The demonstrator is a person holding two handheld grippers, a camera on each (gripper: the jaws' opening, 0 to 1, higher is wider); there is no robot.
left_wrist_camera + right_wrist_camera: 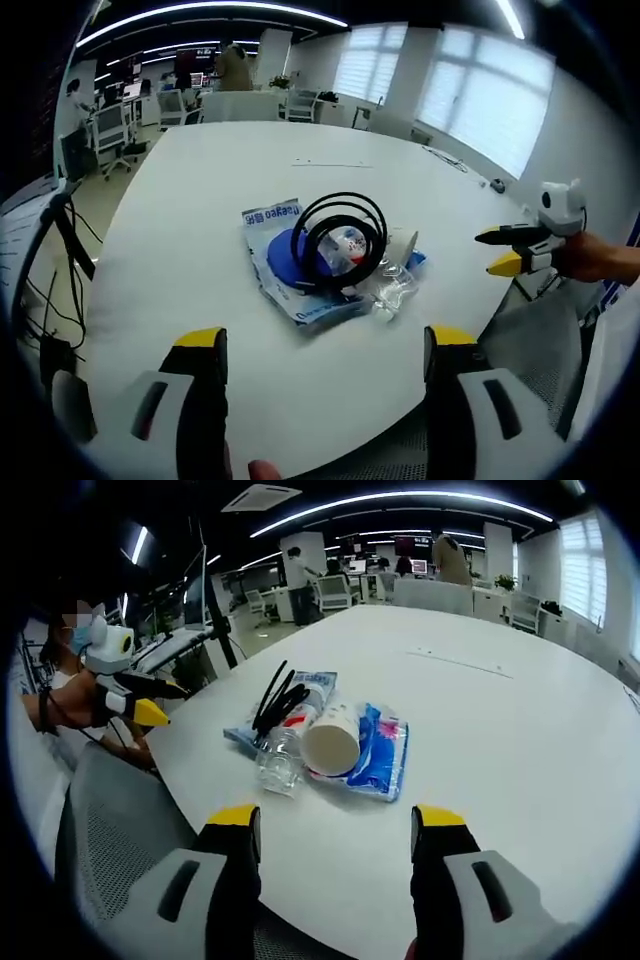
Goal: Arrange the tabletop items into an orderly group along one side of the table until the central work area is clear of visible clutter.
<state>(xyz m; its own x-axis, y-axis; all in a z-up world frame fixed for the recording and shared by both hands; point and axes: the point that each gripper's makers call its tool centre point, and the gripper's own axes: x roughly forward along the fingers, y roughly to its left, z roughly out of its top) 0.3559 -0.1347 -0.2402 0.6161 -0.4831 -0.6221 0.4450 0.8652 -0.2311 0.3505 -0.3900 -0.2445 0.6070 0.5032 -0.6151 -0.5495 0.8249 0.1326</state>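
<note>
Both grippers, L (pixel 325 345) & R (pixel 335 825), fingers wide apart, holding nothing, short of clutter pile (pixel 330 262) on table (pixel 250 160).

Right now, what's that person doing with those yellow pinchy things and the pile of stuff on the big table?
A person holds two yellow-tipped grippers, the left gripper and the right gripper. Both are open, empty and hanging near the edge of the white round table. In the middle sits a heap: a coiled black cable, a blue plastic packet, a white paper cup on its side and a clear plastic bottle. Nothing is being gripped yet.
</note>
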